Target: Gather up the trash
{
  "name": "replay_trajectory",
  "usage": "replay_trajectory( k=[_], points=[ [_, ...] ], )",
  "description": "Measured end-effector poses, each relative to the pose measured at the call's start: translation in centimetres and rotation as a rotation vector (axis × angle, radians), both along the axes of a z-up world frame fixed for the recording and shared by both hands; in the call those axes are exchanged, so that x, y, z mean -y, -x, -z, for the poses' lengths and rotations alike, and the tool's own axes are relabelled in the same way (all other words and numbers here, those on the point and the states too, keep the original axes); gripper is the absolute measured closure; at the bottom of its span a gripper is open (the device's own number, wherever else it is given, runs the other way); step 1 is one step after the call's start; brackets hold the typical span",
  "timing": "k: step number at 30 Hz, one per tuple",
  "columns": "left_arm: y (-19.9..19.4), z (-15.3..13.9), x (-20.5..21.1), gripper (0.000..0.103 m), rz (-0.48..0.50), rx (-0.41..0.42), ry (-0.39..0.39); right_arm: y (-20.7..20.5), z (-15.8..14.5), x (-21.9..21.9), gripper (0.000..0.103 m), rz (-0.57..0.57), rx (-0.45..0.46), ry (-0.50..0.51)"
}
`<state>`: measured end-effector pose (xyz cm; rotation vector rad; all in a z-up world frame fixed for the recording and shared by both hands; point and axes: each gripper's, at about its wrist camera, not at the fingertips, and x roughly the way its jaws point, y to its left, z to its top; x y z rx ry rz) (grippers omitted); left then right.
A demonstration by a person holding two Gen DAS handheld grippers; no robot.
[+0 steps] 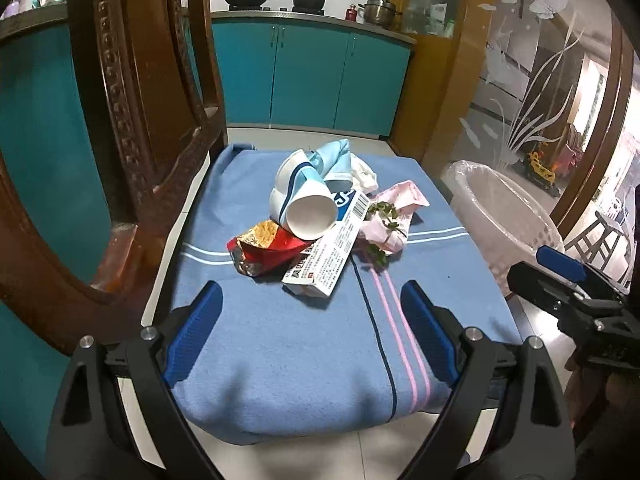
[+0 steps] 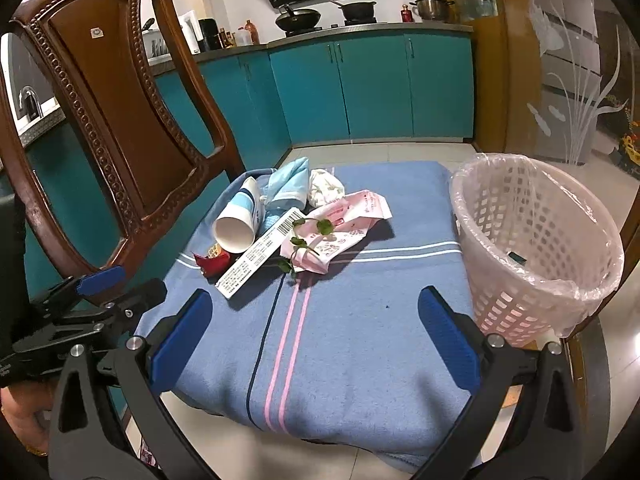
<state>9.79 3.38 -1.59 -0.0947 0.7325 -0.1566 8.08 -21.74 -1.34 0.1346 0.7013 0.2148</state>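
A kitchen with teal cabinets (image 2: 376, 92) lies behind a surface draped in a blue blanket (image 2: 340, 320), with a carved wooden chair (image 2: 120, 120) at its left edge. The trash sits in one tangled heap toward the blanket's far side: from the left, a red snack wrapper (image 1: 268, 250), a paper cup (image 1: 306, 208) on its side, a long printed box (image 1: 332, 254), a leafy sprig (image 2: 304, 240) and a pink wrapper (image 2: 348, 228). The lined basket (image 2: 536, 252) stands just beside the right edge. Because the pieces overlap, lifting one could likely drag or roll another off the edge, and a low grasp might pinch the blanket. The left gripper (image 1: 312, 316) and right gripper (image 2: 316, 320) both hover short of the heap, aimed forward at it, fingers wide apart and empty.
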Motion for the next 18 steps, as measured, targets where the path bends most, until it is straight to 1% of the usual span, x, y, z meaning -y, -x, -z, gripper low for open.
replay_trajectory(
  k=[18],
  points=[
    [-0.56,0.29,0.53,0.013,-0.01,-0.006,-0.002,0.27,0.18,0.48,0.003,-0.005,0.0,0.003]
  ],
)
